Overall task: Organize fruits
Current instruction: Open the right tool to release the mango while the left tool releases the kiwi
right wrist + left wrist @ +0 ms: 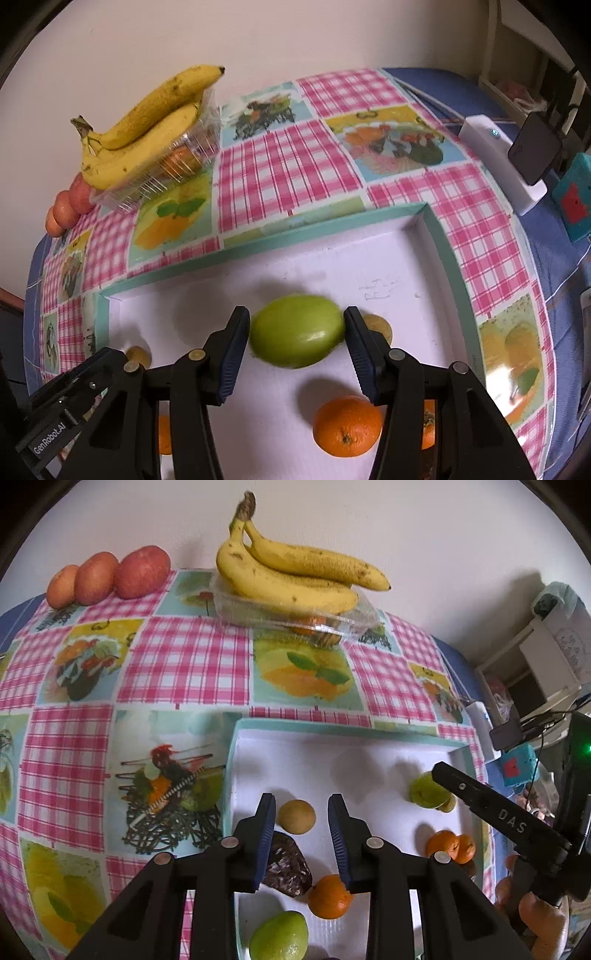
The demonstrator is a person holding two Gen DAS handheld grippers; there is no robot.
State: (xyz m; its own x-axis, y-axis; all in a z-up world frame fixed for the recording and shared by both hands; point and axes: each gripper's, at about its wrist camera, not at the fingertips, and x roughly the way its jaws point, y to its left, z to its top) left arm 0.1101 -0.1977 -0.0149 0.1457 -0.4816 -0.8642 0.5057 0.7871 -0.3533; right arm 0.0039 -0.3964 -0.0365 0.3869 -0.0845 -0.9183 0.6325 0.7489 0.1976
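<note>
well, from the left wrist view the left claw (pixel 302 843) hangs open over the near end of a white tray with a teal rim (pixel 236 760), nothing between its blue pads (pixel 266 834). just past the tips lies a small tan round fruit (pixel 296 816), and below it a dark wrinkled fruit (pixel 288 867) touching an orange (pixel 329 896). a green fruit (pixel 279 936) sits at the bottom edge. further right in the tray are two more oranges (pixel 450 846) pressed together, and a second green fruit (pixel 428 792) partly hidden by the right claw (pixel 443 771) — only one of its black fingers shows here. on the checked tablecloth (pixel 184 664) of the table, at the far side, bananas (pixel 295 576) rest on a clear plastic box (pixel 295 616), and three reddish fruits (pixel 110 576) sit in a row to the left.

from the right wrist view the right claw (pixel 297 345) is spread wide around the green fruit (pixel 298 334); both pads (pixel 234 354) meet its sides — whether it is lifted off the tray (pixel 258 236) i cannot tell. an orange (pixel 347 426) lies just below it, and a tan fruit (pixel 378 326) shows behind the right finger. bananas (pixel 147 122) and the clear box (pixel 177 158) sit far left.
</note>
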